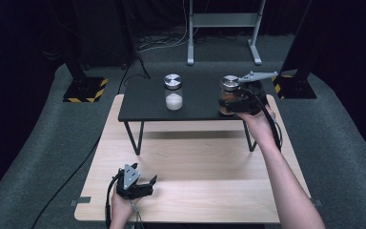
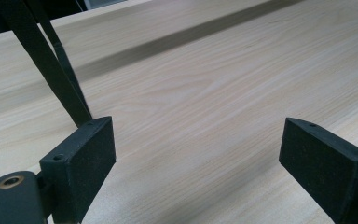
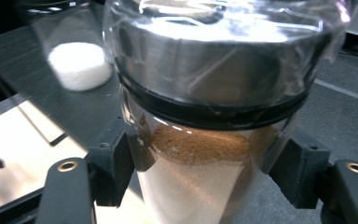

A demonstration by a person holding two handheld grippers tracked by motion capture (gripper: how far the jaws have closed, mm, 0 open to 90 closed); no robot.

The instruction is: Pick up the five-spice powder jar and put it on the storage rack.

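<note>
A glass jar of brown powder (image 1: 229,88) with a silver lid is at the right end of the black raised shelf (image 1: 143,102). My right gripper (image 1: 228,106) is shut on its glass body, one pad on each side. In the right gripper view the jar (image 3: 214,60) stands upright between the jaws of the right gripper (image 3: 205,175); its base is hidden. A second jar with white powder (image 1: 173,93) stands at the middle of the shelf, also seen as the white jar (image 3: 79,65). My left gripper (image 1: 151,185) rests open on the wooden table (image 1: 195,162), with nothing between its jaws (image 2: 196,154).
The shelf stands on thin black legs (image 2: 51,70) at the far half of the wooden table. Grey carpet surrounds the table, with a metal stand (image 1: 224,19) behind it and black-yellow weighted bases (image 1: 83,88) at the sides.
</note>
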